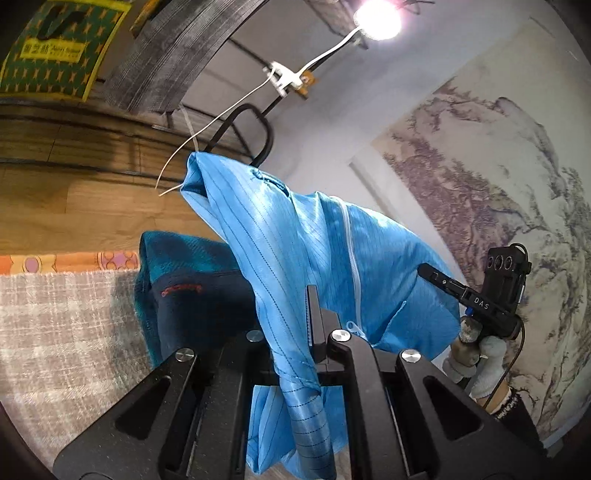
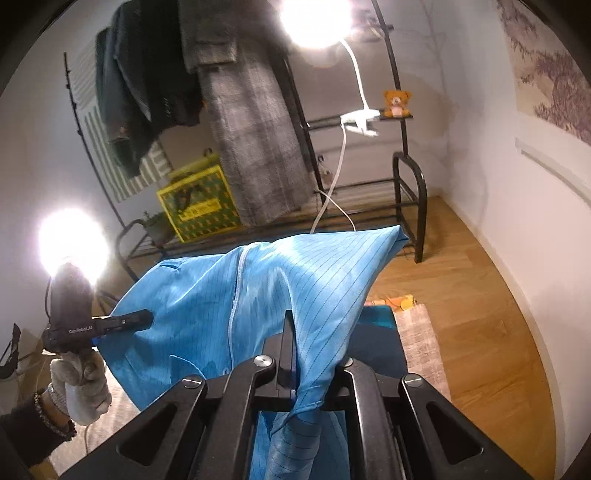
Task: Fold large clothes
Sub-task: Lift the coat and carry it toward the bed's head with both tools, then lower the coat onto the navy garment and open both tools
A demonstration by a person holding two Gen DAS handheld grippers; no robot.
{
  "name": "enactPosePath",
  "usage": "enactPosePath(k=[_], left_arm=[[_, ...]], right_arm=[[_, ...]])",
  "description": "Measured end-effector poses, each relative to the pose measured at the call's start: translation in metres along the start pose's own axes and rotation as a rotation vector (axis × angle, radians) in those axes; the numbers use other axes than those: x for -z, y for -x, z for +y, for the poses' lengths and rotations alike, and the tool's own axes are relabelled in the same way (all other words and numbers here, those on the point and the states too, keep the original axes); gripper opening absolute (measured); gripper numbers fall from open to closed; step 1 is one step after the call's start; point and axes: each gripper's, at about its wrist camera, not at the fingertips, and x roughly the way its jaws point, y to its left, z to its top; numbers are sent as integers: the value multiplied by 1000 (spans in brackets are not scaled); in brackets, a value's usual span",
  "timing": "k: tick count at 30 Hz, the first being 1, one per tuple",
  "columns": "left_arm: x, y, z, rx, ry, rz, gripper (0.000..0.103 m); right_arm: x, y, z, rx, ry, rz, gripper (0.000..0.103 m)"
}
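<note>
Light-blue pinstriped garment with a white zip (image 1: 332, 258) hangs in the air between our two tongs, stretched above a dark navy and teal garment (image 1: 192, 295) that lies on the floor below. Our left tongs (image 1: 314, 332) are clenched on a bunched edge of the blue cloth, and our right tongs (image 2: 291, 354) are likewise clamped on another edge of it.

Only the left wrist view gives us our gloved right hand (image 1: 484, 354) on its black handle, the ink landscape wall hanging (image 1: 498, 177) and the woven grey-and-cream rug (image 1: 62, 325) with an orange patterned mat (image 1: 74, 263) at its far edge. Only the right wrist view shows our gloved left hand (image 2: 81, 387), the coats on a black metal clothes rack (image 2: 406, 173), a small teddy bear (image 2: 397, 103) on its shelf and a second bright lamp (image 2: 72, 240).

Both views catch the white clip-on lamp (image 2: 314, 18), the yellow-and-green patterned box (image 2: 199, 203) and the pale wooden floor (image 2: 480, 314).
</note>
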Motion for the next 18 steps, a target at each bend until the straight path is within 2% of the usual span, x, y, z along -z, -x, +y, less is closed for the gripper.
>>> enactPosePath(k=[8, 10, 11, 12, 14, 16, 18], left_arm=[[9, -23, 29, -74, 17, 36, 4], [11, -25, 32, -94, 15, 41, 4], [13, -25, 32, -104, 15, 44, 4], [14, -25, 33, -111, 19, 46, 6], [16, -23, 35, -134, 36, 42, 16], [16, -21, 37, -147, 45, 39, 24], [18, -14, 38, -156, 47, 20, 24]], right_arm=[[21, -51, -32, 79, 9, 89, 3], [27, -57, -41, 121, 4, 107, 14], [30, -61, -46, 165, -1, 118, 30], [32, -64, -52, 219, -11, 133, 41], [39, -68, -63, 323, -36, 159, 43], [42, -64, -67, 345, -61, 150, 43], [45, -57, -67, 354, -65, 126, 43]])
